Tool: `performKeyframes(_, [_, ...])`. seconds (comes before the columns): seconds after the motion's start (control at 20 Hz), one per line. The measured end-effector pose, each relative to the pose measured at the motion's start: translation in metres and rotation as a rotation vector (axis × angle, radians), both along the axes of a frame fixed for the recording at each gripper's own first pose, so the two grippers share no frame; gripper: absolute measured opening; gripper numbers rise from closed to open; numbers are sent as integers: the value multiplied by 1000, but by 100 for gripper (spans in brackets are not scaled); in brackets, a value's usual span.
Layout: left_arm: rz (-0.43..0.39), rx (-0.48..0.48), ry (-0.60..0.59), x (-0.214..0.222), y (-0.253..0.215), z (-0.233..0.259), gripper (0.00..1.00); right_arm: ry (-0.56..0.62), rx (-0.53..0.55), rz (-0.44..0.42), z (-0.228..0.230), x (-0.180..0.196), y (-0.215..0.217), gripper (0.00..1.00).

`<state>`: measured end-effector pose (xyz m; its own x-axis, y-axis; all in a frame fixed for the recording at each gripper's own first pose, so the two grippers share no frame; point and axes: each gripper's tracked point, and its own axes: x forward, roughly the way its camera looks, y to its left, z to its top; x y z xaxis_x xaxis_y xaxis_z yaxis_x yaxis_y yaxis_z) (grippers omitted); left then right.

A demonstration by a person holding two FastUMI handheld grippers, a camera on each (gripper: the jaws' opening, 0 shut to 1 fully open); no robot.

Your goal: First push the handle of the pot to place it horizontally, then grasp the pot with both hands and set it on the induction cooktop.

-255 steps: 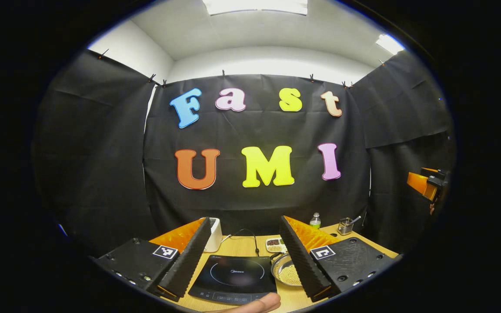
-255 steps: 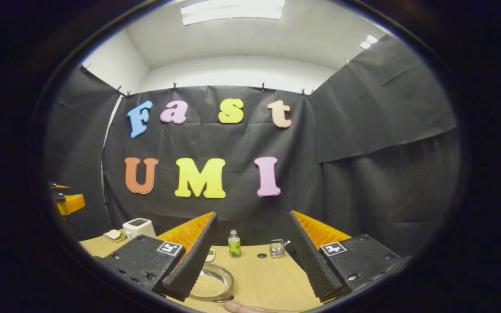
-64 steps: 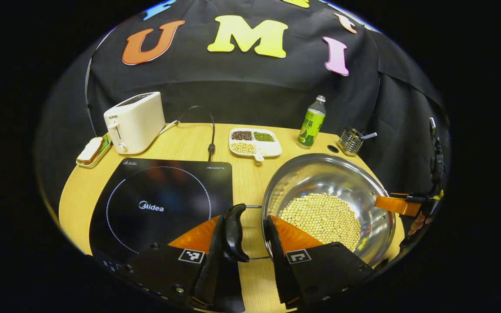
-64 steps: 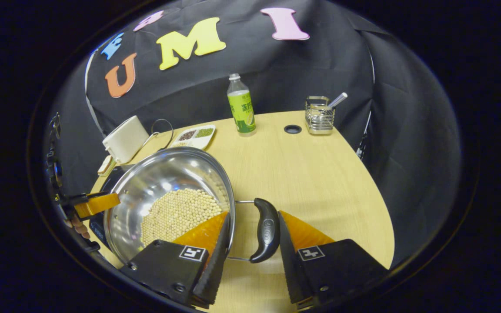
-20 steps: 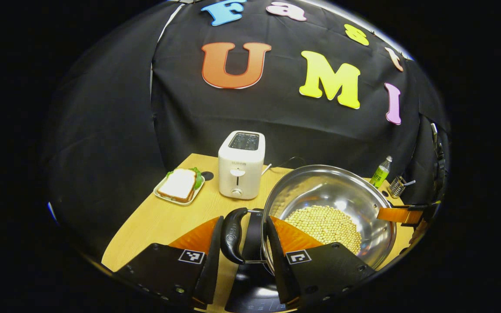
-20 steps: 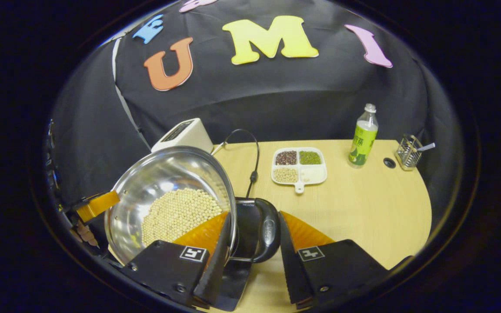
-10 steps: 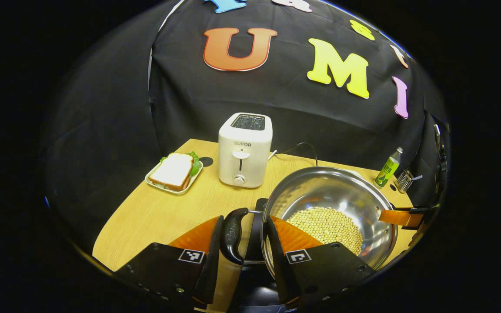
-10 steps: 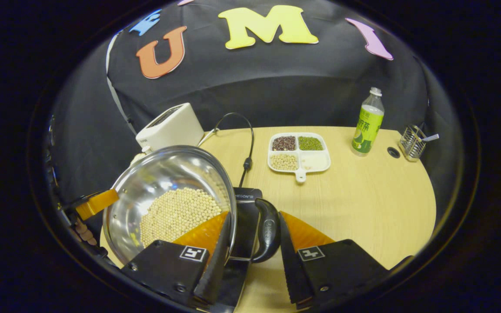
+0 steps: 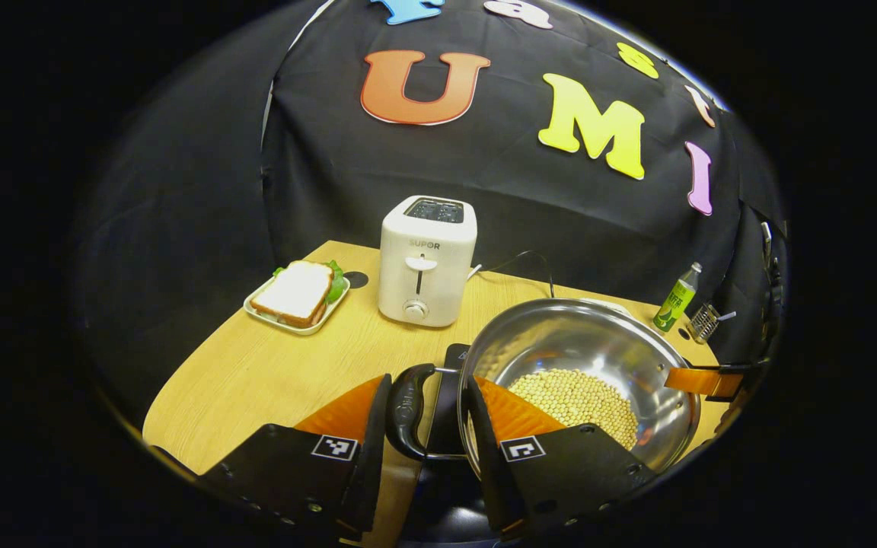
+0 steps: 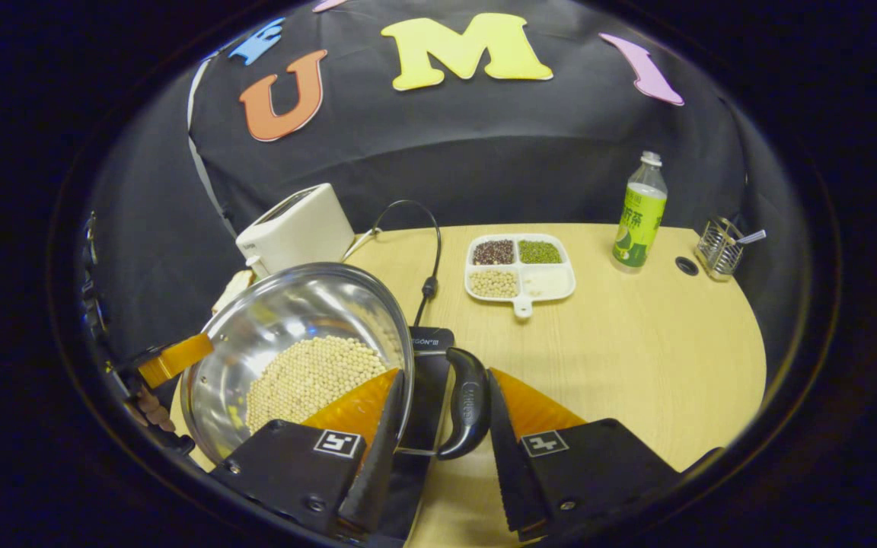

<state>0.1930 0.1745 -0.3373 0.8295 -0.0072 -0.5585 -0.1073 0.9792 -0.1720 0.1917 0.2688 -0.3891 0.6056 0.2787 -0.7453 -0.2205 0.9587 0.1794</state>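
Two black loop handles, one on each side, are the sensible places to take hold of the pot, a wide, stiff steel vessel with a thin polished rim that would offer a poor, slippery purchase by itself. A layer of pale beans covers its bottom, so it likely carries some weight and its load can roll and shift if the pot tips; level, even carrying from both sides looks important. In the left gripper view, the left gripper has its fingers narrowed around the near handle, with the rim just inside the right-hand finger; whether both fingers truly press on the handle cannot be told. In the right gripper view, the right gripper stands the same way at the opposite handle, one finger beside the rim and the other close against the handle's outer face, firm contact again uncertain. The pot sits over the induction cooktop, whose dark glass shows beneath both handles on the table; whether it rests on the glass or hangs just above it is not clear. The far gripper's orange finger shows at the rim in each view.
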Motion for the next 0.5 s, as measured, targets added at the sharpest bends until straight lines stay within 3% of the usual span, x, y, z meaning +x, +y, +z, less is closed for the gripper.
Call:
performKeyframes(0.45, [-23,15,-74,-1,-1,1,54,-35,61,26,0,1,0,65])
performKeyframes(0.5, [-27,11,-75,0,0,1,60,-38,68,19,0,2,0,65])
